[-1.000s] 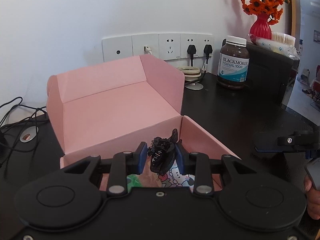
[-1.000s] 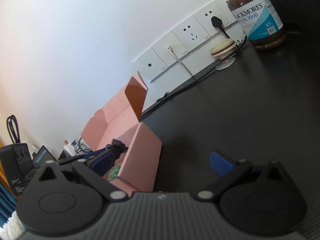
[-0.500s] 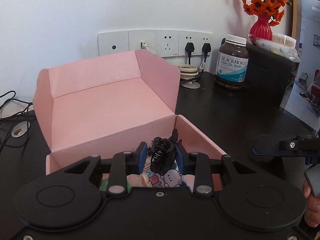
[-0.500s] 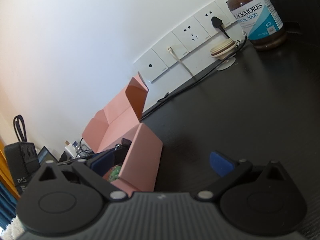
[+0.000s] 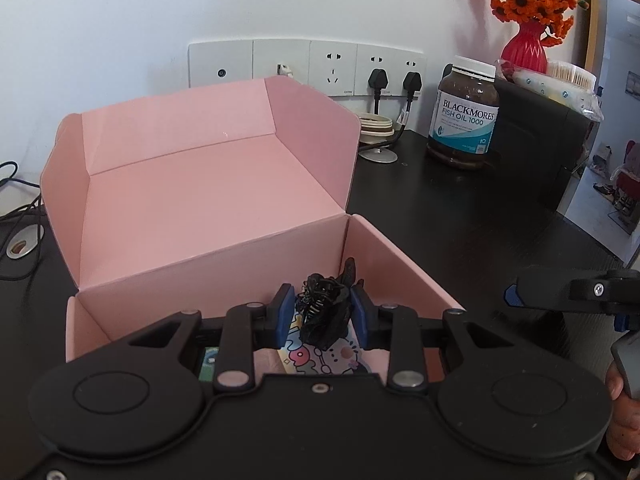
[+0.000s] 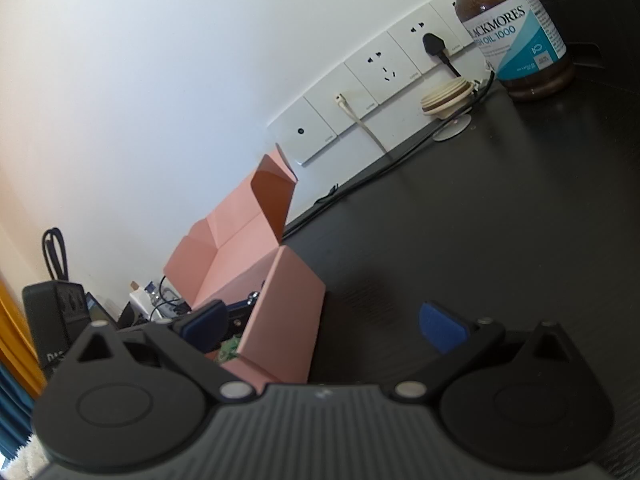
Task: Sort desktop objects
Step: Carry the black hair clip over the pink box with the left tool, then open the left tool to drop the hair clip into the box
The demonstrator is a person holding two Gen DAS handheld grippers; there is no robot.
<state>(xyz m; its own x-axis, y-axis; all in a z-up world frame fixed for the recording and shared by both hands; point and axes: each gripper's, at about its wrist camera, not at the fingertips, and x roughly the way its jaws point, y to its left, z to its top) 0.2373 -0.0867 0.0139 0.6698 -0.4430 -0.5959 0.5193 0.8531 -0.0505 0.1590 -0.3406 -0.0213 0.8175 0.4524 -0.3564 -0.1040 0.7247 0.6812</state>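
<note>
A black hair claw clip (image 5: 325, 309) is pinched between the blue pads of my left gripper (image 5: 322, 314), which is shut on it inside the open pink cardboard box (image 5: 208, 216). Beneath the clip, a cartoon-printed item (image 5: 320, 356) and something green (image 5: 208, 362) lie on the box floor. My right gripper (image 6: 324, 322) stands open with nothing between its fingers, just right of the box (image 6: 280, 312) above the dark desk (image 6: 500, 240). The left gripper's blue pad (image 6: 202, 320) shows inside the box in the right wrist view, while the right gripper (image 5: 560, 296) shows at the right edge of the left wrist view.
A brown Blackmores fish oil bottle (image 5: 464, 116) stands at the back right near wall sockets (image 5: 308, 68) with plugged cables. A red vase of orange flowers (image 5: 524, 46) sits on a black cabinet (image 5: 536, 140). Cables (image 5: 16, 208) lie at the left. A hand (image 5: 622, 408) holds the right gripper.
The left gripper with the clip has drifted a little over the box, which now lies further left and more fully in view. The right gripper has not moved.
</note>
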